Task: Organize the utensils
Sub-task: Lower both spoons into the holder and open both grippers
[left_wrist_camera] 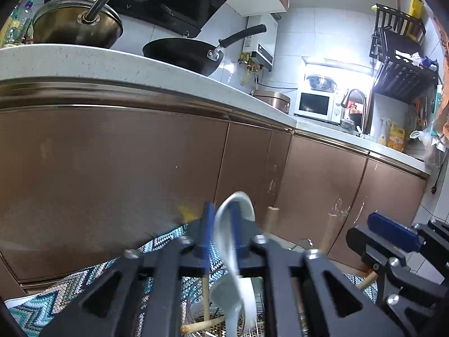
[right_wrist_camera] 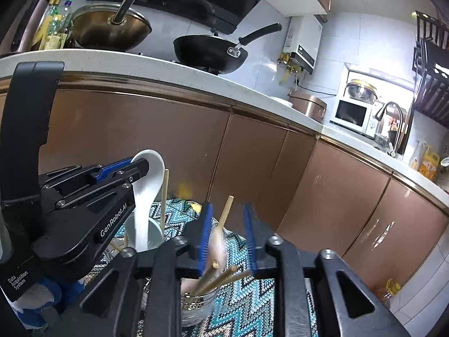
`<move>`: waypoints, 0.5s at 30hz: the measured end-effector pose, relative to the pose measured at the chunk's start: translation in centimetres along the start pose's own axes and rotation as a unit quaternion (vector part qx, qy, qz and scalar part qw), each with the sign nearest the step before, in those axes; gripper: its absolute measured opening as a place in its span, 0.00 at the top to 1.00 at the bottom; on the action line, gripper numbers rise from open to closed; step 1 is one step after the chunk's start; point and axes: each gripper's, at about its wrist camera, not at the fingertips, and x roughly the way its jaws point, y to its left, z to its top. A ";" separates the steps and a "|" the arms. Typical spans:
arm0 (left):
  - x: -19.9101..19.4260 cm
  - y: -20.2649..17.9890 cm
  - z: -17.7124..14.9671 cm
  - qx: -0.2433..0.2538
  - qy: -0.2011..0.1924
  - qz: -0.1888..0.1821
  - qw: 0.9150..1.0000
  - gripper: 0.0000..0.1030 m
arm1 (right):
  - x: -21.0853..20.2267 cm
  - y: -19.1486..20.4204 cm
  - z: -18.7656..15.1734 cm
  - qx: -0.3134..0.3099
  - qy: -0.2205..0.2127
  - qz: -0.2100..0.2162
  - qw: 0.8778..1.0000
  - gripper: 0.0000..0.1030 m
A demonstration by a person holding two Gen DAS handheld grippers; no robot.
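Note:
My left gripper (left_wrist_camera: 223, 224) is shut on a white ceramic spoon (left_wrist_camera: 234, 241), bowl end up, its handle hanging down. In the right wrist view the same gripper (right_wrist_camera: 134, 168) holds the spoon (right_wrist_camera: 147, 191) with its lower end inside a white cup (right_wrist_camera: 153, 234). My right gripper (right_wrist_camera: 228, 224) is open, its blue pads either side of a wooden chopstick (right_wrist_camera: 226, 210) without touching it. Several chopsticks (right_wrist_camera: 216, 275) stand in a perforated metal holder (right_wrist_camera: 199, 306) below it. More chopsticks (left_wrist_camera: 270, 219) rise beside the spoon.
The items stand on a zigzag-patterned cloth (right_wrist_camera: 247, 303) in front of brown cabinet doors (left_wrist_camera: 112, 168). Above, the white worktop (left_wrist_camera: 112, 59) bears a black wok (left_wrist_camera: 185, 53) and a lidded pan (left_wrist_camera: 75, 28). My right gripper (left_wrist_camera: 393, 233) shows at the right.

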 end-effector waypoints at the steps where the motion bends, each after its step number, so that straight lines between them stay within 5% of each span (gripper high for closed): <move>1: -0.3 0.1 0.2 -0.001 -0.001 0.002 1.000 0.73 | -0.4 -0.1 0.1 0.004 -0.002 -0.001 1.000 0.73; 5: -1.9 0.6 1.1 -0.003 0.001 0.004 1.000 0.70 | -2.2 -0.5 0.8 0.012 -0.013 -0.006 1.000 0.71; 15: -10.1 0.8 3.7 0.041 0.014 0.026 0.999 0.43 | -9.7 -0.7 1.7 0.053 -0.034 -0.019 0.998 0.55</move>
